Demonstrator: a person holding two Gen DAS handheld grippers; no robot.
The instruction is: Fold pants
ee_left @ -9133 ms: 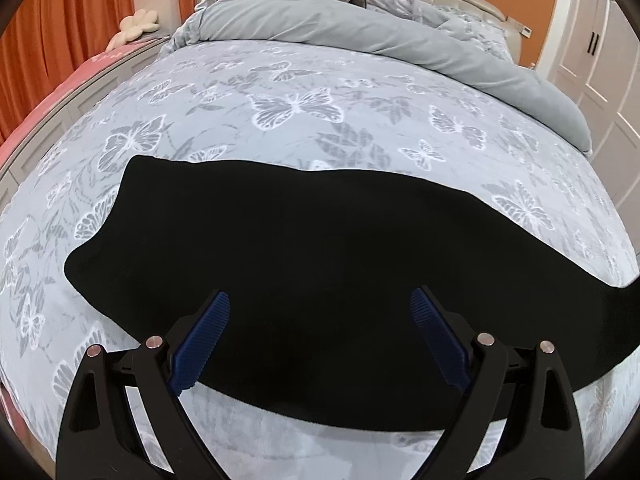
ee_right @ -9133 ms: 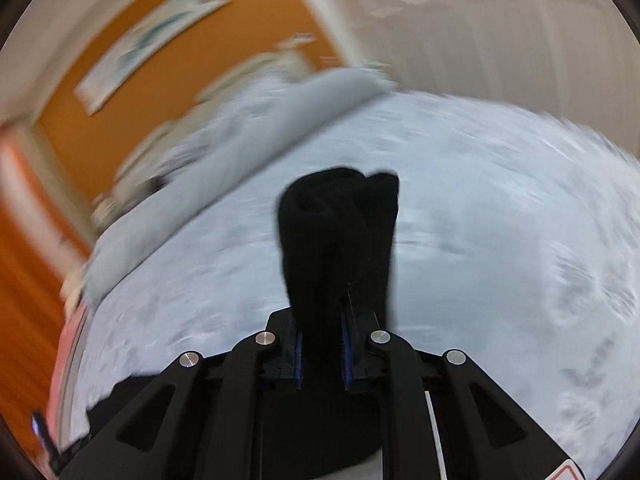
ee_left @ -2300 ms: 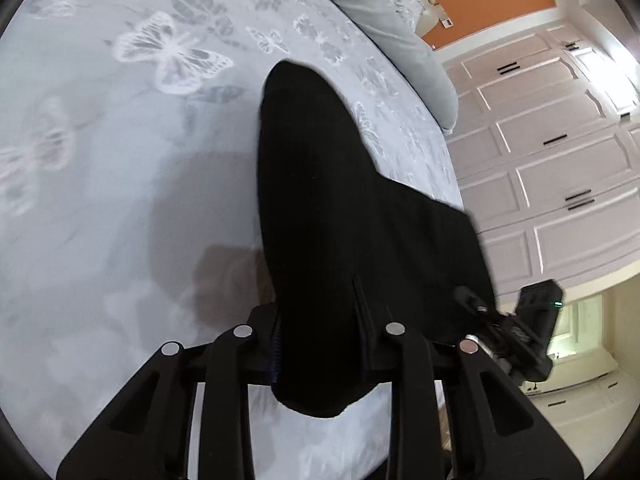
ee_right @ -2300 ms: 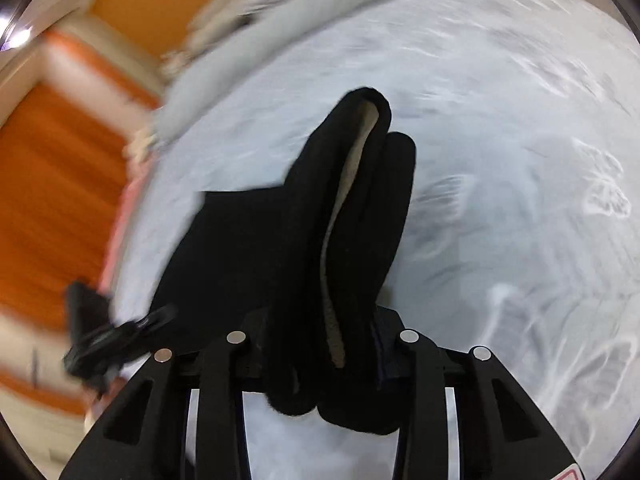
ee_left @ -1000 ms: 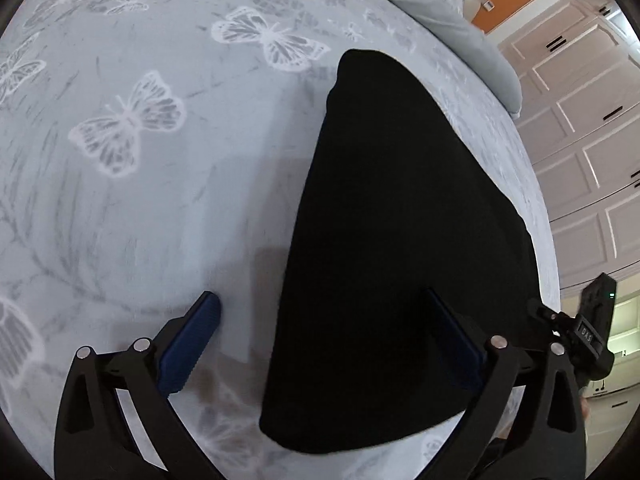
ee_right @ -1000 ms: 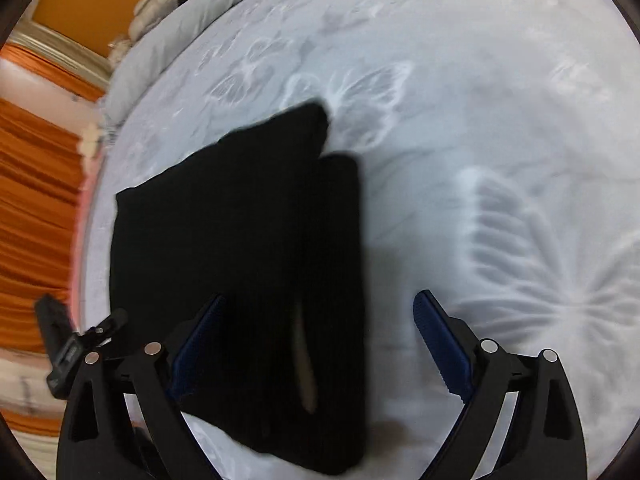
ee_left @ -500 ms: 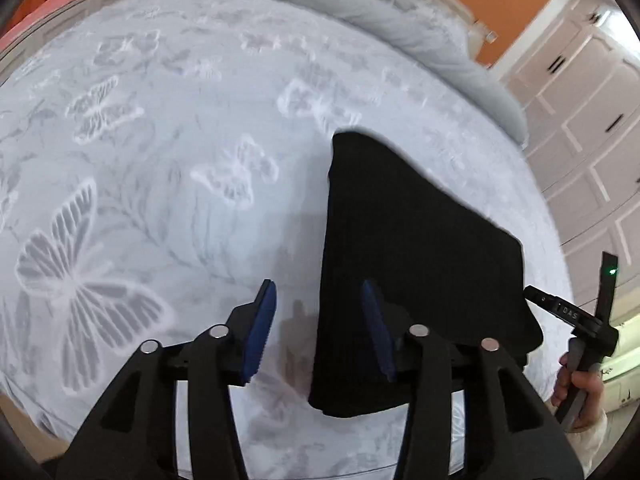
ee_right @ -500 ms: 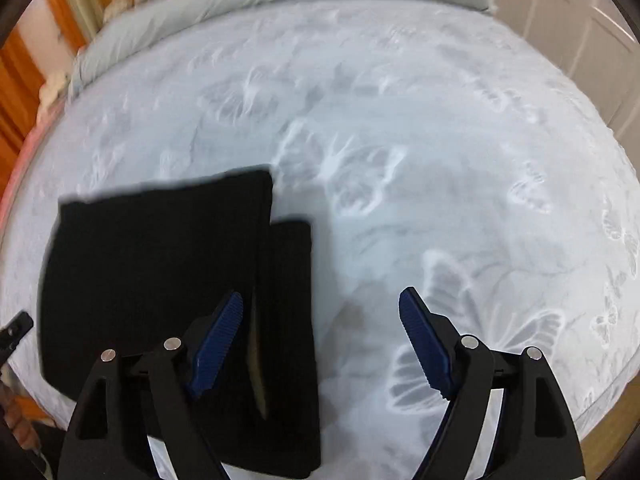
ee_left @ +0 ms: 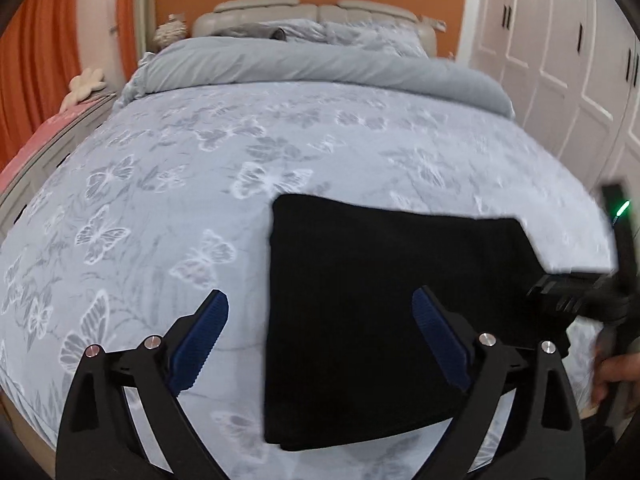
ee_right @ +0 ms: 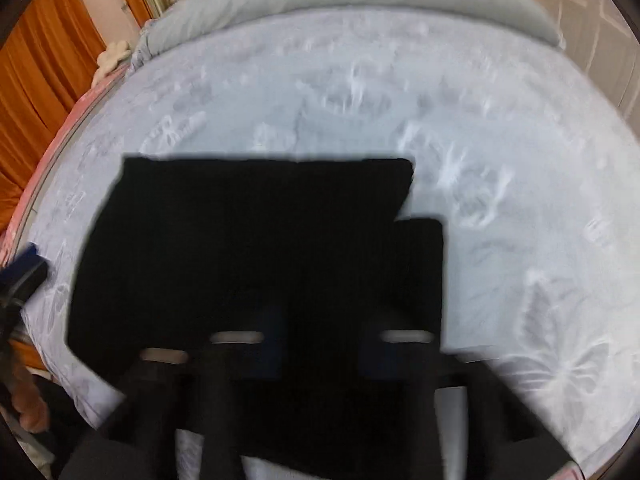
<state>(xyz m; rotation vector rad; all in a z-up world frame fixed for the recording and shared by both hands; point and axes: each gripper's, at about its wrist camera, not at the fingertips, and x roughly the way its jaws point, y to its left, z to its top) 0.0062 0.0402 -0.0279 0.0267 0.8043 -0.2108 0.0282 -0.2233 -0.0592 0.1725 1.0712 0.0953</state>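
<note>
The black pants [ee_left: 380, 300] lie folded into a flat rectangle on the butterfly-print bed cover [ee_left: 180, 200]. My left gripper [ee_left: 322, 336] hovers above their left edge; its jaws are opening wide, and no cloth is held. In the right wrist view the pants [ee_right: 260, 240] show a narrower layer sticking out at their right side. My right gripper [ee_right: 322, 344] is blurred above their near edge. Its jaws are closing with a gap still between the pads, and I see no cloth pinched. The right gripper [ee_left: 580, 300] also appears at the left view's right edge.
A rolled grey duvet [ee_left: 320, 68] and pillows lie at the head of the bed. White wardrobe doors [ee_left: 560, 60] stand on the right, and orange curtains [ee_left: 36, 60] hang on the left. A hand [ee_left: 612, 372] holds the right gripper's handle.
Both grippers have lifted and drawn back from the pants, and both views have rolled level. The left jaws narrowed and then spread wide again. The right jaws have come much closer together.
</note>
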